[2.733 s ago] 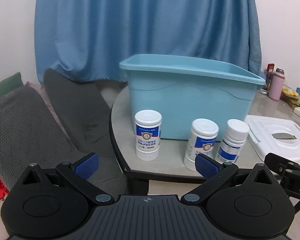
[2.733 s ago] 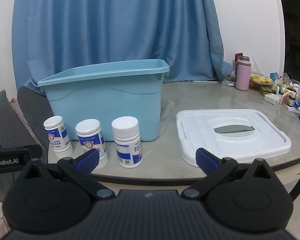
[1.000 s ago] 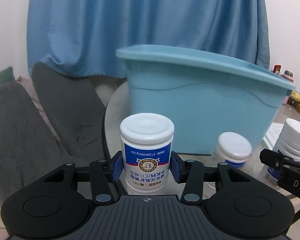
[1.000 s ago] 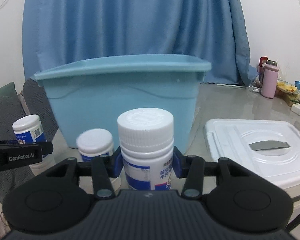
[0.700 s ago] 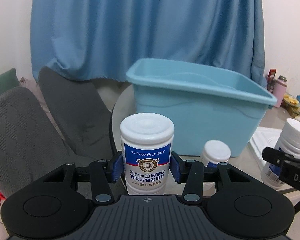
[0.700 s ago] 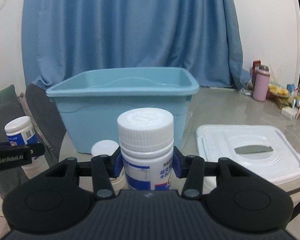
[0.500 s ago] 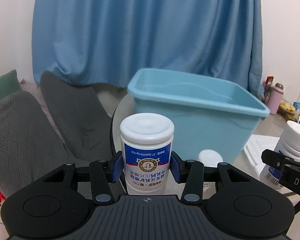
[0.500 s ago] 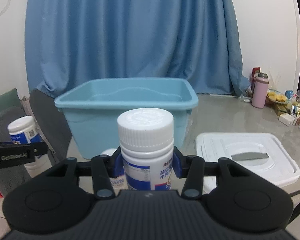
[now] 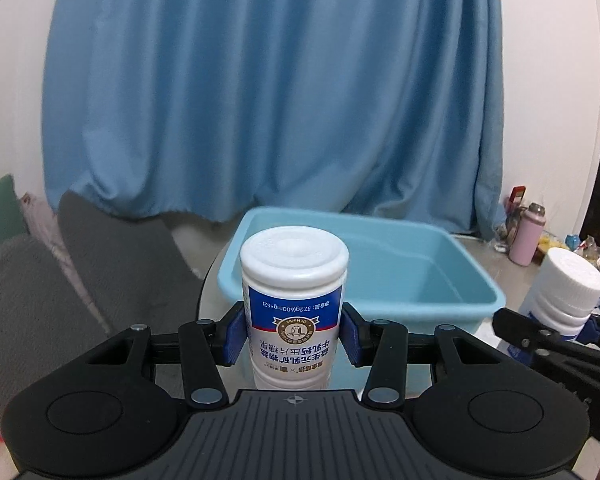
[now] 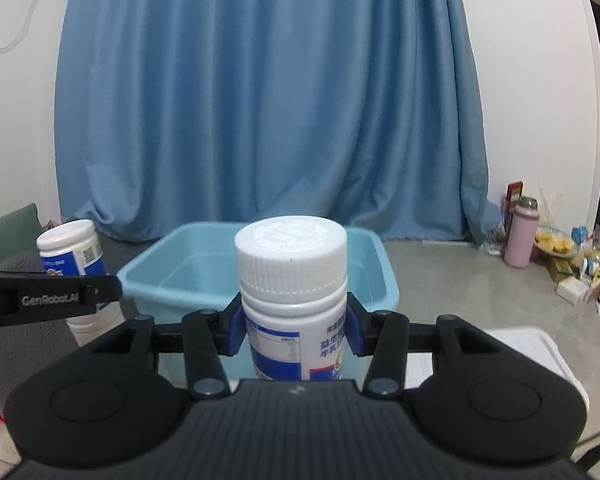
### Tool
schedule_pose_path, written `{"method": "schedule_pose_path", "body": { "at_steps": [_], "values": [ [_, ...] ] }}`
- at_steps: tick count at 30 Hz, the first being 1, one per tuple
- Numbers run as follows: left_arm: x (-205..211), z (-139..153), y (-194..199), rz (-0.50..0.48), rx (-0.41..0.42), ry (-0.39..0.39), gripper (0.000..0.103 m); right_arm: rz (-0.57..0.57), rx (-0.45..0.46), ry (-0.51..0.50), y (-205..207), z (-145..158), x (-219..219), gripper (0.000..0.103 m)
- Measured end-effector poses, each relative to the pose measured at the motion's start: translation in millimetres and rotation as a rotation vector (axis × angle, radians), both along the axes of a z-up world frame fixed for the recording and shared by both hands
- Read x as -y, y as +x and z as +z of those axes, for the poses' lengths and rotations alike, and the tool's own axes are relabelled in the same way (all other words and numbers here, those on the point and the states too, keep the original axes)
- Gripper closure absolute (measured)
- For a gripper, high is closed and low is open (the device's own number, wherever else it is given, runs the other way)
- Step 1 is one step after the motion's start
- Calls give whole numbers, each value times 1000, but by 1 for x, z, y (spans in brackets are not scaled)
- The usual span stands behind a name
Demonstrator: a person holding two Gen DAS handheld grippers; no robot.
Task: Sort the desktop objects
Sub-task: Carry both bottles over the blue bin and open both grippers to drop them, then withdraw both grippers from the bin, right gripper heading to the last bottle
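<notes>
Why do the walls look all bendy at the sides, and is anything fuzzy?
Left wrist view: the fisheye lens bows the edges and darkens the corners; the smooth-capped bottle is sharp, the blue bin slightly soft. Right wrist view: same bowing; the ridged-cap bottle is crisp, the clutter far right blurry.

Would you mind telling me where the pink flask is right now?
The pink flask stands upright at the far right of the table in both views, beside the blue curtain's right edge and next to a clutter of small packets.
</notes>
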State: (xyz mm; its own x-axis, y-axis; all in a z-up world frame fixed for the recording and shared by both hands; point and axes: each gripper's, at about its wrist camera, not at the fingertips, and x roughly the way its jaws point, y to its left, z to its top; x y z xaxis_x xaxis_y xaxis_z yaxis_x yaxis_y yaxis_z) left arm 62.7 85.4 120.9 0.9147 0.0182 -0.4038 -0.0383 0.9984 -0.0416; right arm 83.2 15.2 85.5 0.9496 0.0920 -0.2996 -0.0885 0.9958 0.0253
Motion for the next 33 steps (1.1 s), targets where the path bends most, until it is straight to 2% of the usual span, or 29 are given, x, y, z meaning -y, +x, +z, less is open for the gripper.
{"method": "schedule_pose_path", "body": {
  "at_steps": [4, 11, 22, 24, 25, 26, 27, 33],
  "values": [
    [9, 14, 23, -15, 14, 17, 55, -2, 21, 5, 20, 7, 5, 55],
    [18, 16, 75, -21, -2, 24, 55, -2, 22, 23, 68, 10, 14, 55],
    [20, -13, 148, -9, -67, 20, 54, 10, -49, 14, 128, -20, 19, 54],
    [21, -17, 155, -2, -75, 19, 51, -4, -52, 3, 133, -23, 19, 40],
    [23, -18, 156, 2, -77, 20, 45, -14, -48, -4, 134, -23, 19, 28],
    [23, -19, 156, 0, -73, 18, 40, -17, -38, -5, 134, -22, 19, 21],
    [23, -18, 154, -3, -61, 15, 32, -12, -26, 3, 132, -21, 20, 21],
    [26, -16, 134, 19, -26, 29, 31, 15, -1, 29, 112, -15, 21, 20]
  ]
}}
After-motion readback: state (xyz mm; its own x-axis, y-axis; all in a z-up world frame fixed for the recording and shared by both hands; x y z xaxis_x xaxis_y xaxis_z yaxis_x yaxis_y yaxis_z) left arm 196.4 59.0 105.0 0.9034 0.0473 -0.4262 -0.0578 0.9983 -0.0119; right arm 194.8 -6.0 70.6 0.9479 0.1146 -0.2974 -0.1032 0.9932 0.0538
